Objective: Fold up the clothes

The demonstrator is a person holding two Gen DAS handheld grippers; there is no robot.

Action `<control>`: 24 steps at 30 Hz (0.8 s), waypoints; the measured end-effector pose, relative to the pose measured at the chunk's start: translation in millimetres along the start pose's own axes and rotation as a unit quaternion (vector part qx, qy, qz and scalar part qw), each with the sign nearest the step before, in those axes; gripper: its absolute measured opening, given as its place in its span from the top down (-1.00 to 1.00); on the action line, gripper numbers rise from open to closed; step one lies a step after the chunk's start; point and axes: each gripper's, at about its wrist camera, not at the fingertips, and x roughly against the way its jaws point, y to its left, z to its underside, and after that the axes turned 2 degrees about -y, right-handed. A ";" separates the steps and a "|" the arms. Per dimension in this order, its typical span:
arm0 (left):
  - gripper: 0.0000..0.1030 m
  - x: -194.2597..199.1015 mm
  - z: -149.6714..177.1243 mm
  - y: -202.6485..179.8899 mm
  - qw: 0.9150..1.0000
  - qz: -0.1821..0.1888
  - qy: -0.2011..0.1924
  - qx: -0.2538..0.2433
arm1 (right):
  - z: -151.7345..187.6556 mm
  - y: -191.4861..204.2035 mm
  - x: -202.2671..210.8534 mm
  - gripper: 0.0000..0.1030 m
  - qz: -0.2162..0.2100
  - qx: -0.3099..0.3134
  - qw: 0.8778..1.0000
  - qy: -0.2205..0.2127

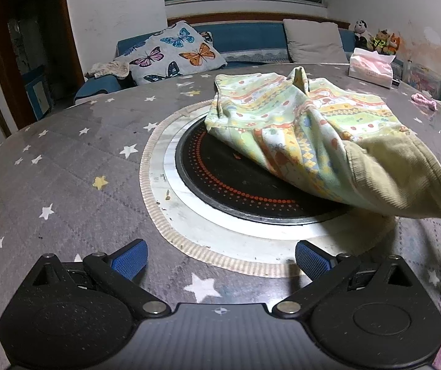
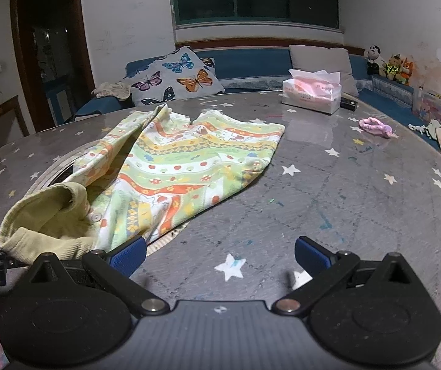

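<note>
Fingers on my left gripper and right gripper both spread wide, holding nothing. Pastel striped cartoon-print child's garment with yellow-green ribbed cuff lies rumpled on the grey star-patterned round table, partly over the black dotted centre disc. Pink tissue pack far side.

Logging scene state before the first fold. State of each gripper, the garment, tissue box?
left gripper: open, holding nothing, over the table.
right gripper: open, holding nothing.
patterned garment: unfolded, rumpled, lying partly over the black round plate.
garment's ribbed cuff: gaping open, near table edge.
tissue box: open, a tissue sticking up.
pink scrunchie: lying loose on table.
</note>
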 end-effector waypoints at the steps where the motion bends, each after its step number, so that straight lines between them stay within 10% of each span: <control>1: -1.00 0.1 0.2 -0.2 1.000 0.000 0.000 0.000 | 0.3 0.3 0.4 -1.00 0.000 0.000 1.000 0.000; 24: -1.00 -2.6 -1.7 -14.4 1.000 0.004 0.013 -0.021 | 1.1 11.6 2.3 -1.00 -0.012 0.009 1.000 0.010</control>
